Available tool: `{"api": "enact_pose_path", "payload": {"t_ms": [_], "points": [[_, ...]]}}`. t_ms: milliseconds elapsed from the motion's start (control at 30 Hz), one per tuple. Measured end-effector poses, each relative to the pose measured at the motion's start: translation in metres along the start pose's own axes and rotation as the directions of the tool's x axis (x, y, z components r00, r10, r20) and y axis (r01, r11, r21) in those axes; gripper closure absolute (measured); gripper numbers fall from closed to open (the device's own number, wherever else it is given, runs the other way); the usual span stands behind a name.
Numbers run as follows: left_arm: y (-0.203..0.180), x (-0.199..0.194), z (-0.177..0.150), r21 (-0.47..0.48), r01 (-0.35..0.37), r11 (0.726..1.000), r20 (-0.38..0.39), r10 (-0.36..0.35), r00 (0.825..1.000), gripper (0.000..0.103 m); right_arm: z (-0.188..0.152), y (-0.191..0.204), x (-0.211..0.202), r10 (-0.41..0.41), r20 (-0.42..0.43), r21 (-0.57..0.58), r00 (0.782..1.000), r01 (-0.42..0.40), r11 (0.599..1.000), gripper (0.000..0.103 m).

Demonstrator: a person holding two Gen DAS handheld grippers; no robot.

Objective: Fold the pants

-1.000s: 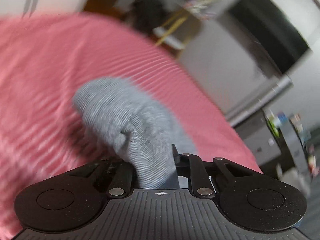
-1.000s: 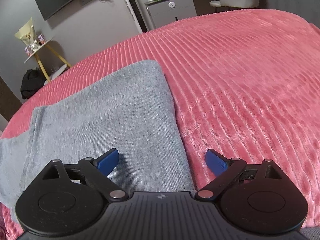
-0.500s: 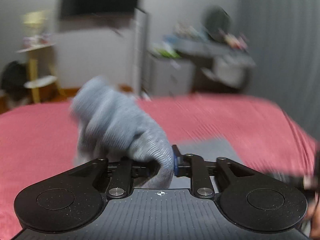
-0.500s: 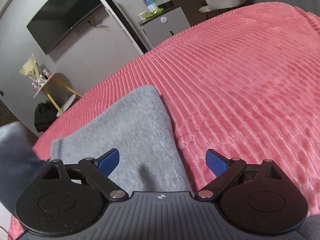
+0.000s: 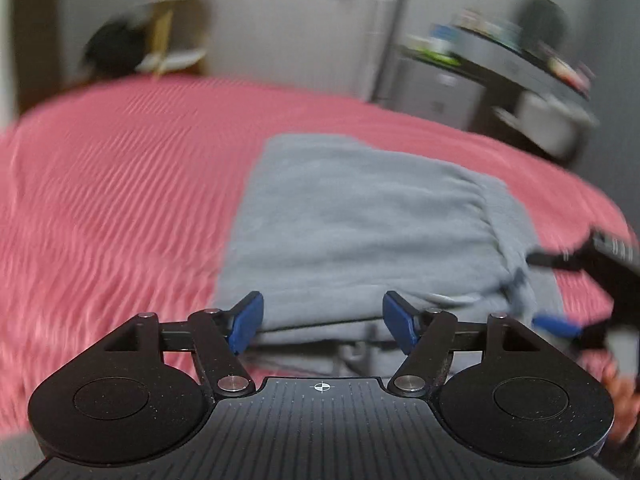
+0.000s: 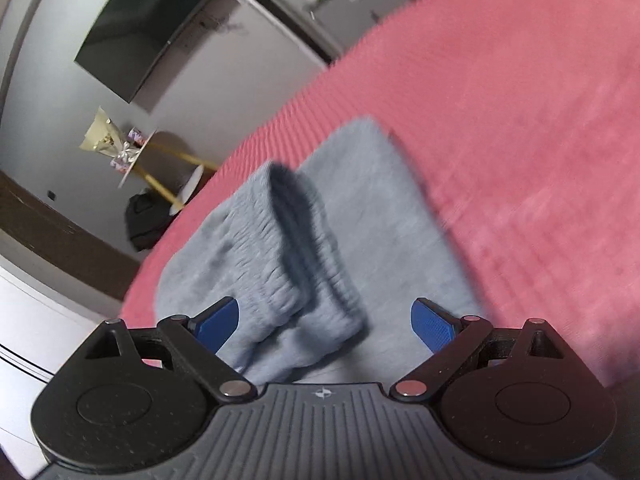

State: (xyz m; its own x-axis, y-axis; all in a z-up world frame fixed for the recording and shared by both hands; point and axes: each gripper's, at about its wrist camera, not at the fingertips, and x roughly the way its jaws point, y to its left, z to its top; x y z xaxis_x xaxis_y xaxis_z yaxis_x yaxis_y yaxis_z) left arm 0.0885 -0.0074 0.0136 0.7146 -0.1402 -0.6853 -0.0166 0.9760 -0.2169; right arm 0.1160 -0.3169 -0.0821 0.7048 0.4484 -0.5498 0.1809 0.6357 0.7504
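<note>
In the left wrist view the left gripper [image 5: 323, 322] has just been opening; its fingers [image 5: 245, 322] stand apart, pressing on nothing, above the near edge of the grey pants [image 5: 360, 224], folded on the pink bed [image 5: 120, 200]. Bare bedspread lies open at left and beyond. The right gripper [image 6: 325, 326] also gapes, a loose fold, blurred, seemingly unpinched between its fingers [image 6: 434, 326].

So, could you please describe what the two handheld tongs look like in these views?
Both match. The left tongs and right tongs have blue pads on black linkage bars with silver pivot pins. The bars hinge on two round black discs beside a ribbed dark grey body with a small crosshair mark. No cables or sleeves show.
</note>
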Motion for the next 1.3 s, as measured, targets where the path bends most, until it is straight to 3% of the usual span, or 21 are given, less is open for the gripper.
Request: {"api": "enact_pose_path", "payload": {"t_ms": [100, 200, 267, 300, 400, 533, 600, 633, 667, 733, 867, 1000, 1033, 1067, 1167, 1300], "points": [[0.014, 0.005, 0.001, -0.120, 0.030, 0.992, -0.021, -0.033, 0.999, 0.027, 0.000, 0.009, 0.021, -0.061, -0.029, -0.002, 0.998, 0.061, 0.998, 0.009], [0.022, 0.012, -0.004, -0.167, 0.034, 0.985, -0.071, -0.047, 0.996, 0.027, -0.002, 0.014, 0.032, -0.026, -0.034, 0.068, 0.999, 0.028, 0.997, 0.008], [0.033, 0.019, -0.005, -0.246, 0.059, 0.967, -0.109, -0.088, 0.990, 0.027, -0.003, 0.017, 0.037, 0.010, -0.046, 0.112, 0.999, -0.005, 0.994, 0.022], [0.038, 0.020, -0.005, -0.289, 0.075, 0.954, -0.116, -0.112, 0.987, 0.027, -0.005, 0.019, 0.038, 0.006, -0.041, 0.115, 0.999, -0.001, 0.993, 0.039], [0.047, 0.019, -0.009, -0.355, 0.143, 0.924, -0.113, -0.194, 0.974, 0.027, -0.009, 0.020, 0.043, 0.008, -0.030, 0.123, 1.000, -0.004, 0.992, 0.035], [0.038, 0.014, -0.013, -0.274, 0.230, 0.934, -0.122, -0.271, 0.955, 0.026, -0.007, 0.034, 0.056, 0.002, -0.043, 0.121, 0.999, 0.004, 0.993, 0.013], [0.027, 0.016, -0.016, -0.217, 0.227, 0.949, -0.153, -0.263, 0.953, 0.026, -0.008, 0.053, 0.064, -0.058, -0.057, 0.047, 0.997, 0.061, 0.997, 0.017], [0.023, 0.017, -0.018, -0.198, 0.222, 0.955, -0.170, -0.256, 0.952, 0.026, -0.008, 0.061, 0.066, -0.084, -0.046, 0.008, 0.995, 0.084, 0.996, 0.038], [0.019, 0.019, -0.019, -0.179, 0.213, 0.960, -0.190, -0.246, 0.950, 0.026, -0.010, 0.072, 0.068, -0.121, -0.046, -0.049, 0.992, 0.119, 0.992, 0.050], [0.010, 0.024, -0.021, -0.135, 0.159, 0.978, -0.219, -0.186, 0.958, 0.027, -0.008, 0.090, 0.065, -0.116, -0.036, -0.084, 0.993, 0.112, 0.990, 0.056], [0.007, 0.030, -0.023, -0.115, 0.006, 0.993, -0.227, -0.032, 0.973, 0.030, 0.002, 0.121, 0.031, 0.092, 0.045, -0.026, 0.995, -0.091, 0.996, 0.058], [0.015, 0.032, -0.022, -0.182, -0.043, 0.982, -0.215, 0.003, 0.977, 0.034, 0.009, 0.135, -0.010, 0.212, 0.130, -0.053, 0.969, -0.207, 0.977, 0.059], [0.018, 0.030, -0.022, -0.201, -0.052, 0.978, -0.202, 0.010, 0.979, 0.040, 0.012, 0.136, -0.017, 0.232, 0.147, -0.055, 0.962, -0.226, 0.973, 0.059], [0.020, 0.028, -0.022, -0.217, -0.060, 0.974, -0.190, 0.018, 0.982, 0.045, 0.014, 0.136, -0.025, 0.245, 0.163, -0.062, 0.956, -0.238, 0.969, 0.059], [0.026, 0.026, -0.022, -0.259, -0.083, 0.962, -0.190, 0.034, 0.981, 0.048, 0.016, 0.128, -0.037, 0.232, 0.197, -0.079, 0.952, -0.221, 0.972, 0.059], [0.029, 0.018, -0.024, -0.278, -0.058, 0.959, -0.156, 0.015, 0.988, 0.050, 0.016, 0.102, -0.040, 0.176, 0.200, -0.041, 0.964, -0.172, 0.984, 0.059]]}}
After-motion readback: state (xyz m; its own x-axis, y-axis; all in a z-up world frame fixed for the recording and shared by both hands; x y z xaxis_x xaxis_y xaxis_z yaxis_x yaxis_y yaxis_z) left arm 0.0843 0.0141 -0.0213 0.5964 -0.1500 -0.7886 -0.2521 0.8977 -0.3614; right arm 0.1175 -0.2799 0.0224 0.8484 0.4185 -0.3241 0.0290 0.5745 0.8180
